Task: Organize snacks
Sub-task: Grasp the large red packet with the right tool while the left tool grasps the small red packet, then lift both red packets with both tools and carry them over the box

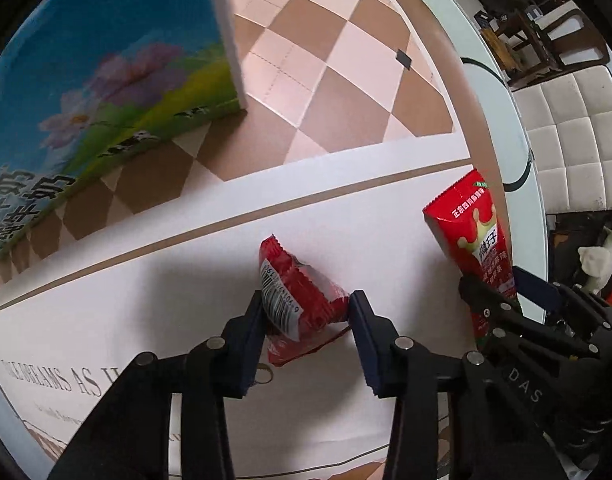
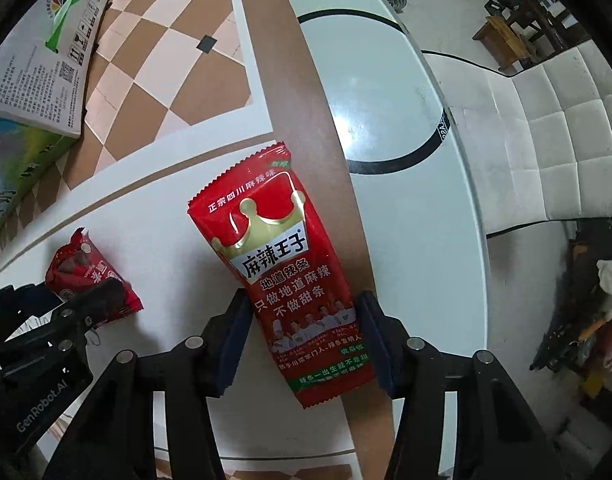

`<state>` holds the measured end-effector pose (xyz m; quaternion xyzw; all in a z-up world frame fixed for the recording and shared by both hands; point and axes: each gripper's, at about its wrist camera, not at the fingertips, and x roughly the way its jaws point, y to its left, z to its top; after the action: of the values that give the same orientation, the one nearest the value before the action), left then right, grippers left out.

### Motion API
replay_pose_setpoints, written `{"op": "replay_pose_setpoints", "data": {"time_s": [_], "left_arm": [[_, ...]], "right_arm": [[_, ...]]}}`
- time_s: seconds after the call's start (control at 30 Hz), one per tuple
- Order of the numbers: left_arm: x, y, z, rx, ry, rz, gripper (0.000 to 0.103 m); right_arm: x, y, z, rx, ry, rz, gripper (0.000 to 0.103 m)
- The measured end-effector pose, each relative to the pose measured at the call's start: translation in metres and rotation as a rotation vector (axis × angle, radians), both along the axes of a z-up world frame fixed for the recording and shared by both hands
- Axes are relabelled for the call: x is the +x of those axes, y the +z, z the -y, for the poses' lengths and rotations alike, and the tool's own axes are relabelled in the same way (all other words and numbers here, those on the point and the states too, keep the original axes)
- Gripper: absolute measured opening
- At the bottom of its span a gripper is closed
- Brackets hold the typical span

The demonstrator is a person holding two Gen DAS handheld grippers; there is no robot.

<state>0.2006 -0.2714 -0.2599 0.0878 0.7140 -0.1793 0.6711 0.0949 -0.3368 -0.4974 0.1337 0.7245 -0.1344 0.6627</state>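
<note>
Where your left wrist camera looks down, the left gripper (image 1: 308, 320) has its fingers (image 1: 249, 336) pressed on both sides of a small red snack packet (image 1: 295, 300), barcode side up, so it is gripping that packet against the white part of the table (image 1: 145, 280). Item: a tall red spicy-strip packet (image 1: 476, 248) at the right, near the table's edge, with the right gripper (image 1: 502, 300) around its lower end. Item: a milk carton box (image 1: 105, 92), blue and green with flowers, standing on the checkered cloth (image 1: 326, 72) at upper left, well apart from both packets.

From your right wrist camera, the spicy-strip packet (image 2: 293, 280) lies face up, crown logo showing, partly over the brown border of the cloth. Your right gripper's (image 2: 301, 340) fingers (image 2: 235, 340) straddle its lower half; the pads sit just at the packet's edges, and whether they actually clamp it you cannot tell. Item: the small red snack packet (image 2: 91, 280) at lower left, in the left gripper (image 2: 85, 312). Item: the box (image 2: 37, 80) at upper left.
</note>
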Motion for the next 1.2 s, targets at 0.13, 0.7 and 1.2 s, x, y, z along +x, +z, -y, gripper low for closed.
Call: {"op": "replay_pose_setpoints", "data": {"time_s": [0.13,0.7,1.2], "left_arm": [[-0.001,0.008,-0.007,0.002,0.002,0.030,0.038],[0.004,-0.005,-0.021,0.022,0.021,0.034,0.038],[0.001,0.008,-0.011,0.016,0.043,0.067,0.038]], "right_arm": [[-0.002,0.004,-0.002,0.029,-0.032,0.012,0.054],[0.019,0.004,-0.050,0.070,0.016,-0.121,0.079],[0.011,0.027,-0.087,0.054,0.027,-0.010,0.044]]}}
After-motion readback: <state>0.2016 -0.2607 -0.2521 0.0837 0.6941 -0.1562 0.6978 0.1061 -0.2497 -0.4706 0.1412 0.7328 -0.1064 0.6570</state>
